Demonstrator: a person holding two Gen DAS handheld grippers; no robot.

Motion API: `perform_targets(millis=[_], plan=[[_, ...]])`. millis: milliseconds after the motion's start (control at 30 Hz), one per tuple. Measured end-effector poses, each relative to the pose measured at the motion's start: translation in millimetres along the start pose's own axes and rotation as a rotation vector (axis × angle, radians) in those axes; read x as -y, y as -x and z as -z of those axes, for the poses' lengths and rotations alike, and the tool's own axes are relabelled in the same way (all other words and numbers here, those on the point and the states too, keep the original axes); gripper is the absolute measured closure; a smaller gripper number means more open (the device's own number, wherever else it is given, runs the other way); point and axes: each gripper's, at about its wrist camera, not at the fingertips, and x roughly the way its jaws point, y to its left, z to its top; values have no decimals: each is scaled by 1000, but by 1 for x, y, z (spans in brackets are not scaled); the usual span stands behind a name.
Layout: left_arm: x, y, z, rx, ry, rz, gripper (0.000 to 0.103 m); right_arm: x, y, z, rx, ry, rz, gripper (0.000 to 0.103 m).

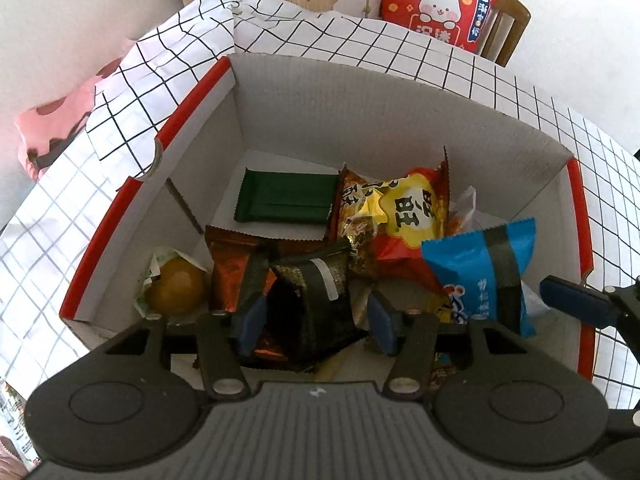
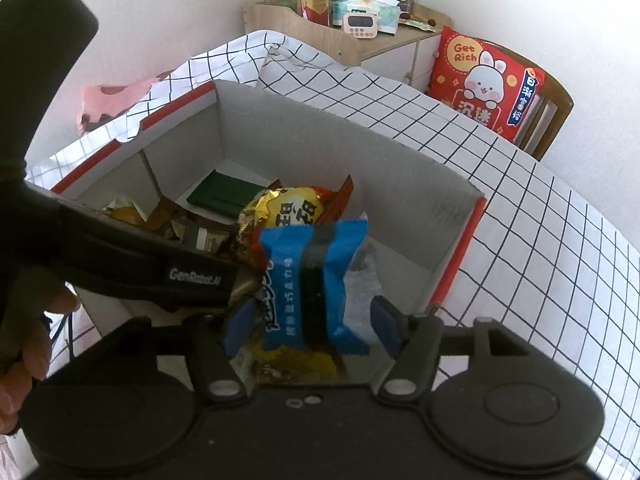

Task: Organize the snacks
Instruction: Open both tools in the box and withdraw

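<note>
The left gripper (image 1: 314,316) is angled down into the white cardboard box (image 1: 360,112), its pads spread wide around a dark packet (image 1: 316,300) that lies among the snacks; contact cannot be told. The right gripper (image 2: 310,326) is held over the box's near right side, its blue pads (image 2: 236,328) wide apart on either side of a blue snack packet (image 2: 316,280). Whether that packet is gripped cannot be told. A green packet (image 1: 286,202) lies flat on the box floor.

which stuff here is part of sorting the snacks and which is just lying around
Job:
box
blue packet
black packet
green bar
red-yellow bag

Lying about:
red cushion
timer
pink cloth
</note>
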Motion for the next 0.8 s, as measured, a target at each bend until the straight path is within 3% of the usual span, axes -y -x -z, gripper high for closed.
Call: perform_targets(millis=[267, 800], plan=[[-9, 16, 6, 34, 19, 15, 31, -1, 18, 5, 42, 16, -28, 19], [-13, 81, 30, 200, -18, 52, 19, 21, 82, 17, 171, -48, -87, 8]])
